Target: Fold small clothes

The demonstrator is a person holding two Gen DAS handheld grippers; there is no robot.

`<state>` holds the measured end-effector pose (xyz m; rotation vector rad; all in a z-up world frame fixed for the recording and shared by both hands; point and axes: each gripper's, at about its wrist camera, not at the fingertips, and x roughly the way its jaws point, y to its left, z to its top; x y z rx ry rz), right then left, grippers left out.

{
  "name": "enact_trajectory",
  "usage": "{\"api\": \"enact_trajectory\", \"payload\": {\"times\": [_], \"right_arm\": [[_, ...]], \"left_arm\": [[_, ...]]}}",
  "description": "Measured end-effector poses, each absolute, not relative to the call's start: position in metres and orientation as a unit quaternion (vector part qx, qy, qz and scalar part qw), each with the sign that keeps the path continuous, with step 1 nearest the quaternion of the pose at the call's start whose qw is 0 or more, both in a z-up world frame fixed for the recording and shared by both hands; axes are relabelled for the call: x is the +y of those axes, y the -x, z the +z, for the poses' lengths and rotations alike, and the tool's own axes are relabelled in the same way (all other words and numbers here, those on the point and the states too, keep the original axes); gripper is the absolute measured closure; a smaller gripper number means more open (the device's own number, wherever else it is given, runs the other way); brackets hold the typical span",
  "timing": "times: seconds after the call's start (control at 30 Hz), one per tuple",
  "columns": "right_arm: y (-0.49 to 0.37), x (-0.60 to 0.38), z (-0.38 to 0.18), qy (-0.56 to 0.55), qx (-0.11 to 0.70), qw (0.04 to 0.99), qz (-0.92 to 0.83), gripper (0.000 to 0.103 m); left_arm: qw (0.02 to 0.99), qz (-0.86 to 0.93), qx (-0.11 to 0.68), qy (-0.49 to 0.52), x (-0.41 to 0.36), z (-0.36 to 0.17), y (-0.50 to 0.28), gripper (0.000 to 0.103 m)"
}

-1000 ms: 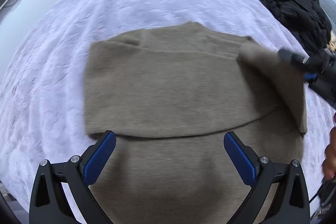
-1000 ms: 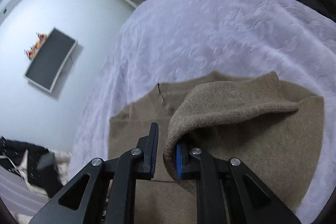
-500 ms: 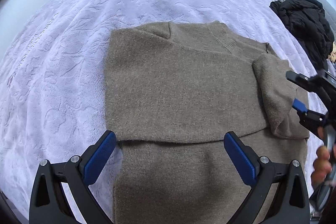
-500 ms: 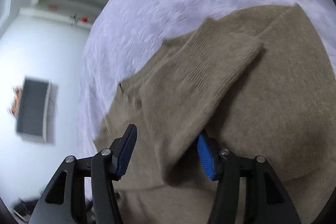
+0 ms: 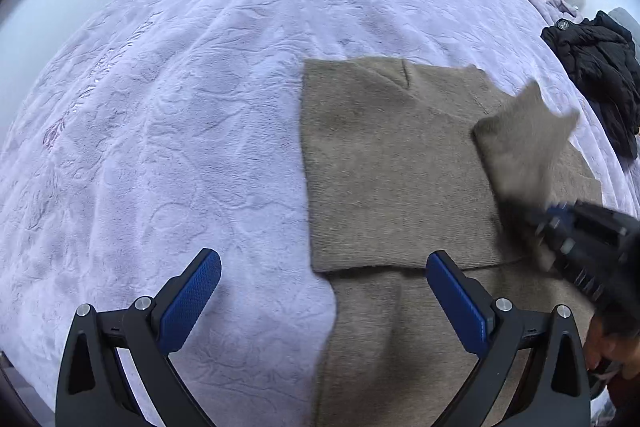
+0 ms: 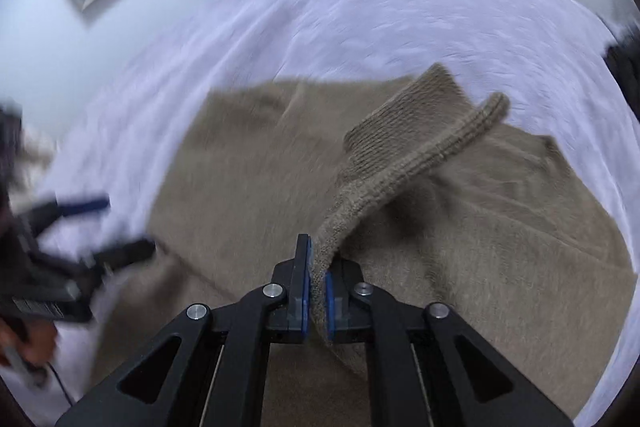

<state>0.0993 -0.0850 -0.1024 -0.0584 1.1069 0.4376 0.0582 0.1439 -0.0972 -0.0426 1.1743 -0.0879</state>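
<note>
Right tool (image 6: 316,281) just clamped onto sleeve (image 6: 404,163), cuff pointing away over sweater (image 5: 392,171); left tool (image 5: 320,291) spread, empty, farther off.

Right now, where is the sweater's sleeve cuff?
The sleeve cuff is lifted above the right side of the brown sweater, pinched in the right gripper, near the black jacket.

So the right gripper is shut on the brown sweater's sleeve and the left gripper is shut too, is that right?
Not quite: the left gripper is open and empty, as the left wrist view shows. The right gripper is indeed shut on the sweater's sleeve.
</note>
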Motion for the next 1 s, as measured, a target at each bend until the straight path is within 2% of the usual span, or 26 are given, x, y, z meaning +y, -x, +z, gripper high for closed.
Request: {"api": "enact_trajectory", "payload": {"times": [0.07,0.1,0.13,0.2,0.3,0.37,0.47,0.5,0.53,0.6,0.67,0.73,0.87,1.0], "right_arm": [[-0.090,-0.078,-0.112,0.076,0.529,0.821,0.202,0.087],[-0.083,-0.076,-0.114,0.096,0.526,0.821,0.201,0.074],[-0.079,-0.075,-0.113,0.108,0.522,0.823,0.197,0.056],[-0.068,-0.077,-0.107,0.128,0.511,0.829,0.189,0.041],[-0.063,-0.101,-0.099,0.077,0.518,0.832,0.182,0.041],[-0.073,-0.129,-0.099,-0.014,0.534,0.829,0.165,0.041],[-0.093,-0.188,-0.117,-0.250,0.544,0.790,0.131,0.041],[-0.097,-0.203,-0.125,-0.318,0.536,0.773,0.123,0.044],[-0.101,-0.216,-0.131,-0.375,0.522,0.757,0.121,0.066],[-0.107,-0.226,-0.135,-0.425,0.508,0.739,0.120,0.095],[-0.112,-0.222,-0.126,-0.413,0.494,0.753,0.136,0.095],[-0.117,-0.200,-0.107,-0.336,0.490,0.784,0.179,0.095],[-0.112,-0.118,-0.084,-0.073,0.512,0.818,0.252,0.095],[-0.088,-0.069,-0.094,0.086,0.517,0.807,0.274,0.089]], "left_arm": [[0.830,-0.047,0.556,0.025,0.146,-0.098,-0.060,0.000],[0.828,-0.053,0.558,0.031,0.146,-0.098,-0.062,0.000],[0.825,-0.060,0.560,0.038,0.145,-0.099,-0.064,0.000],[0.820,-0.077,0.564,0.052,0.142,-0.099,-0.067,0.000],[0.818,-0.097,0.565,0.053,0.128,-0.099,-0.070,0.000],[0.818,-0.104,0.564,0.035,0.114,-0.099,-0.070,0.000],[0.816,-0.103,0.569,-0.006,0.093,-0.105,-0.069,0.000],[0.816,-0.091,0.570,-0.028,0.086,-0.109,-0.069,0.000],[0.815,-0.076,0.572,-0.049,0.082,-0.115,-0.069,0.000],[0.809,-0.052,0.580,-0.078,0.080,-0.126,-0.068,0.000],[0.805,-0.052,0.588,-0.066,0.088,-0.130,-0.065,0.000],[0.808,-0.051,0.584,-0.054,0.099,-0.125,-0.060,0.000],[0.827,-0.023,0.561,-0.035,0.127,-0.110,-0.052,0.000],[0.833,0.008,0.553,-0.015,0.153,-0.098,-0.053,0.000]]}}
